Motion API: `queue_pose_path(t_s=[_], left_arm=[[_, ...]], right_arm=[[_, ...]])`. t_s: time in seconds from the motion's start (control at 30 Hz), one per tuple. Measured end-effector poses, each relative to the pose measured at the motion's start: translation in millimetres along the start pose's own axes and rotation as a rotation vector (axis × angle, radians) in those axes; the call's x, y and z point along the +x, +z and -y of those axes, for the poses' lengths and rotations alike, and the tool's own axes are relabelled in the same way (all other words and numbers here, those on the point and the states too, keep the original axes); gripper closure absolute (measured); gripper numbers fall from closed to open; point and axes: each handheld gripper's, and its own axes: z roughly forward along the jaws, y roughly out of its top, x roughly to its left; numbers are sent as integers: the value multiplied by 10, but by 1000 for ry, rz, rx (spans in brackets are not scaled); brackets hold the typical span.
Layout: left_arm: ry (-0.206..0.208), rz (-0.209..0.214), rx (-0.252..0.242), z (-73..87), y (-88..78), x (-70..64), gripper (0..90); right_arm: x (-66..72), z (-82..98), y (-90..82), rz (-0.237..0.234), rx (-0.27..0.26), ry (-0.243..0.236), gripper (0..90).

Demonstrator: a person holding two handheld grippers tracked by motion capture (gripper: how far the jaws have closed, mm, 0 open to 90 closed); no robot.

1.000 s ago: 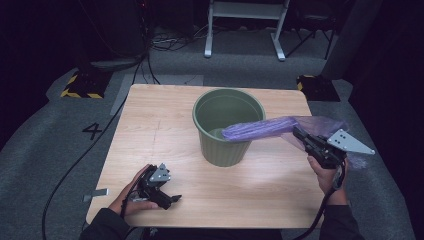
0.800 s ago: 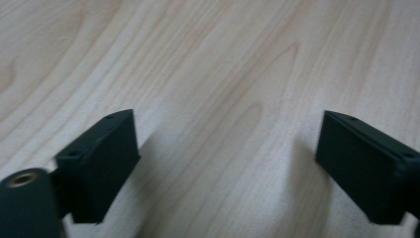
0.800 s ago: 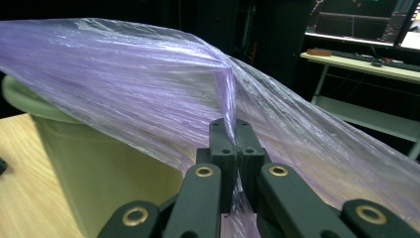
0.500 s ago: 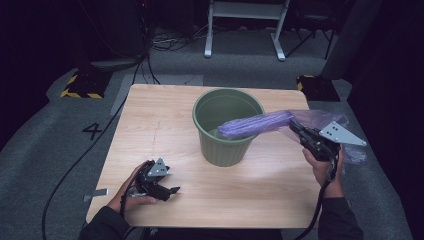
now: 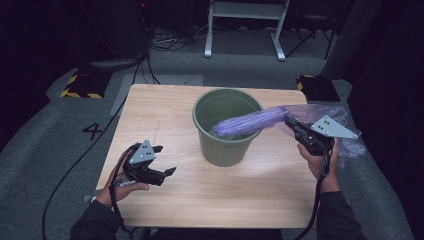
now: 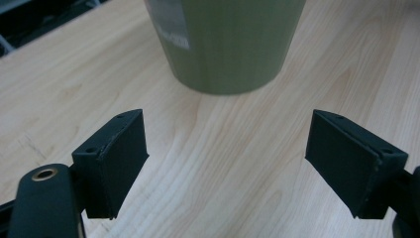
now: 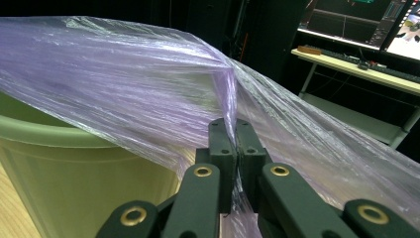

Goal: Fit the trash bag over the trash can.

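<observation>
A green plastic bin [image 5: 227, 130] stands upright in the middle of the wooden table [image 5: 150, 110]. My right gripper [image 5: 289, 121] is to its right, shut on a bunched purple plastic bag [image 5: 252, 121]. The bag stretches from the jaws across the bin's rim and trails behind the hand. In the right gripper view the jaws [image 7: 236, 136] pinch the film [image 7: 124, 84] beside the bin's wall [image 7: 74, 168]. My left gripper [image 5: 165, 160] hangs over the table's front left, open. Its jaws [image 6: 228, 163] have just been closing a little with nothing between them, and they face the bin's base [image 6: 228, 44].
Bare wood runs in front of the bin and to its left. Off the table lie grey floor, black cables [image 5: 75, 165], a yellow-striped block [image 5: 80, 85] at the back left and a white stand [image 5: 245, 25] behind.
My left gripper has lifted off the table and its jaws have narrowed slightly. My right gripper has shifted a little left and away with the bag, drawing it further over the bin.
</observation>
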Motion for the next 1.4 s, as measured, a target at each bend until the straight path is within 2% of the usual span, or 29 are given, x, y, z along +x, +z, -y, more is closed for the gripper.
queue_pose_path(t_s=[0.13, 0.3, 0.43, 0.6, 0.67, 0.77, 0.93, 1.03, 1.1, 1.2, 1.3, 1.4], left_arm=[[-11, -17, -33, -86, -36, 44, 157], [-34, -11, -67, -241, -71, 141, 155], [-6, -24, -85, -432, -76, 187, 157], [23, -16, -109, -673, -70, 232, 158], [21, -9, -127, -763, -58, 259, 158], [46, -32, -118, -899, -7, 281, 161], [33, -24, -141, -1100, 60, 357, 167], [32, -5, -155, -1222, 96, 378, 171], [45, 0, -159, -1303, 139, 362, 177], [63, 31, -160, -1414, 229, 323, 190], [76, 102, -168, -1482, 345, 288, 230], [78, 127, -155, -1525, 458, 267, 304]], right_arm=[[12, -16, 44, -18, 13, 0, 892], [31, -43, 92, -22, 27, -13, 885], [36, -70, 122, -13, 32, -10, 885], [60, -106, 166, -13, 48, -28, 885], [65, -111, 187, -15, 51, -31, 885], [76, -124, 215, -19, 57, -38, 885], [97, -160, 268, -29, 58, -43, 885], [120, -186, 309, -34, 68, -54, 885], [137, -204, 336, -39, 76, -66, 888], [156, -221, 364, -44, 81, -72, 888], [171, -234, 378, -36, 84, -85, 887], [168, -242, 365, -26, 85, -89, 887]])
